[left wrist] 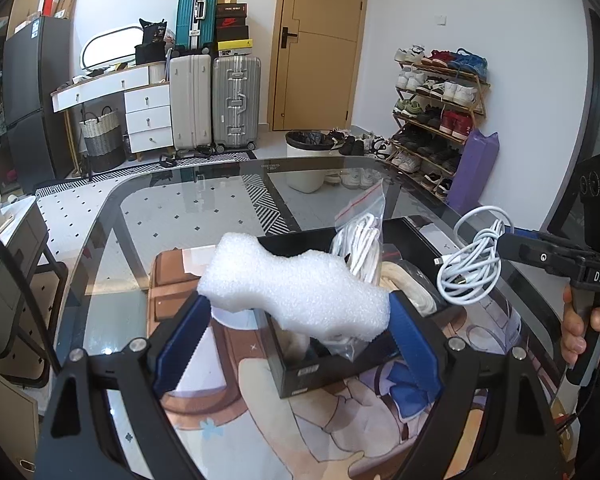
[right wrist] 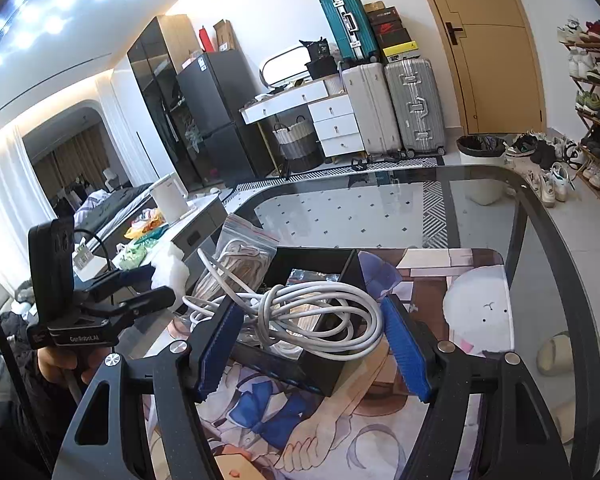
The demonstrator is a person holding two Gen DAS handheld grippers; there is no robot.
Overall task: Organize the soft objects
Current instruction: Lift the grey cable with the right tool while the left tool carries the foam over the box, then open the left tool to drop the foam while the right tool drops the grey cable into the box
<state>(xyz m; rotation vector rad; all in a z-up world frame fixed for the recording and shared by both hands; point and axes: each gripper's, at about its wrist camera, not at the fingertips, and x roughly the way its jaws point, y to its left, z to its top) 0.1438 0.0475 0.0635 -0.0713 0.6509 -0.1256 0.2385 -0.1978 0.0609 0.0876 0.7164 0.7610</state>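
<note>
My left gripper [left wrist: 296, 320] is shut on a white foam piece [left wrist: 296, 288] and holds it above the near end of a black box [left wrist: 300, 376] on the glass table. My right gripper [right wrist: 308, 328] is shut on a coiled white cable [right wrist: 312, 316] and holds it over the same black box [right wrist: 324, 376]. The cable [left wrist: 470, 268] and right gripper also show at the right of the left wrist view. A zip bag of white cables [left wrist: 360, 240] stands in the box; it also shows in the right wrist view [right wrist: 236, 256].
A printed anime mat [right wrist: 440, 280] lies under the box on the glass table [left wrist: 172, 200]. A bin [left wrist: 308, 160], shoe rack [left wrist: 440, 112] and suitcases [left wrist: 212, 100] stand beyond the table. A side cabinet with a kettle [right wrist: 172, 196] stands to the left.
</note>
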